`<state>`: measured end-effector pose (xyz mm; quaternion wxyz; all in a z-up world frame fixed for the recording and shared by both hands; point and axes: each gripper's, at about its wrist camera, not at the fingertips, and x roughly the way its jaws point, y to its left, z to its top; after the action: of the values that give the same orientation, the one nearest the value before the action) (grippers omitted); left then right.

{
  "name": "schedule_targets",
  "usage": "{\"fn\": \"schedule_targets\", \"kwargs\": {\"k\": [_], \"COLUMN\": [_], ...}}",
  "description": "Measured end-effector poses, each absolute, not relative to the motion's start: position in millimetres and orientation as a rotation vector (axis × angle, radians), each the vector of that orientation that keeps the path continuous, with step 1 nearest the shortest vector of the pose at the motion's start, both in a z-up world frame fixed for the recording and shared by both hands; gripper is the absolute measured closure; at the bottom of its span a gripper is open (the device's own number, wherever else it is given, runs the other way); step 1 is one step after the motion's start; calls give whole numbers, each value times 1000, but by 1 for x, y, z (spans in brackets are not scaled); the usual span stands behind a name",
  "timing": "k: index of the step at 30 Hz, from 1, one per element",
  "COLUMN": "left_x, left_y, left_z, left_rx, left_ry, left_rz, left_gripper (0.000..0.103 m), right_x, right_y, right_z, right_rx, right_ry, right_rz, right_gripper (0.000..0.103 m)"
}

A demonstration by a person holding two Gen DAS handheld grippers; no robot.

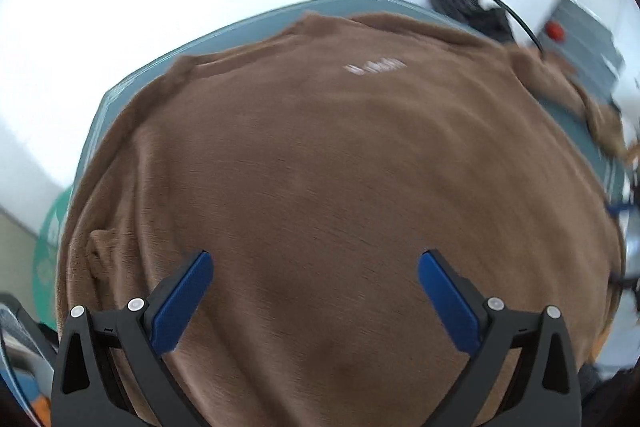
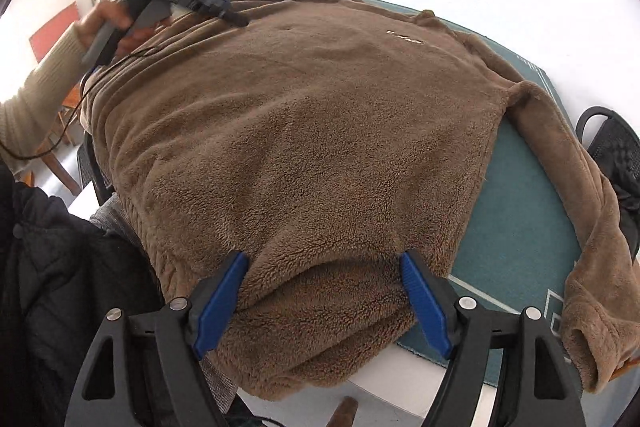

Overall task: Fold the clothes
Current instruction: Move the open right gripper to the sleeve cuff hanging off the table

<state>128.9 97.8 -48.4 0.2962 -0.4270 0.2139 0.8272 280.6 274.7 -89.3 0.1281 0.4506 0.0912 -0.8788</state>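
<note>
White table under a teal mat with pale printed lines. Spread flat across that mat, a brown fleece sweatshirt, hem spilling over the near edge, one sleeve trailing off the right side.

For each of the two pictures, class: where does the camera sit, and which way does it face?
Left wrist: on the left gripper, facing down over the brown fleece sweater; jaws open.
Right wrist: on the right gripper, facing the sweater's near hem; jaws open, the person's left hand in view.
Shared: sweater, white logo, teal mat.
</note>
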Motion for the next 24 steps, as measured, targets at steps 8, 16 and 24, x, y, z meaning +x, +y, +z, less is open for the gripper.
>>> {"fn": "schedule_targets", "kwargs": {"k": [8,16,24], "left_x": [129,134,132], "left_y": [110,105,112], "left_z": [-80,-80,-79], "left_rx": [-1222,-1181,-1210], "left_ry": [423,422,418], "left_rz": [2156,2180,2186], "left_gripper": [0,0,0], "right_x": [288,321,356], "right_y": [272,300,374], "right_z": [-94,-65,-63], "right_rx": [1246,1182,1360], "right_ry": [224,198,458], "right_rz": [-2648,-2967,-3406], "right_gripper": [19,20,20]}}
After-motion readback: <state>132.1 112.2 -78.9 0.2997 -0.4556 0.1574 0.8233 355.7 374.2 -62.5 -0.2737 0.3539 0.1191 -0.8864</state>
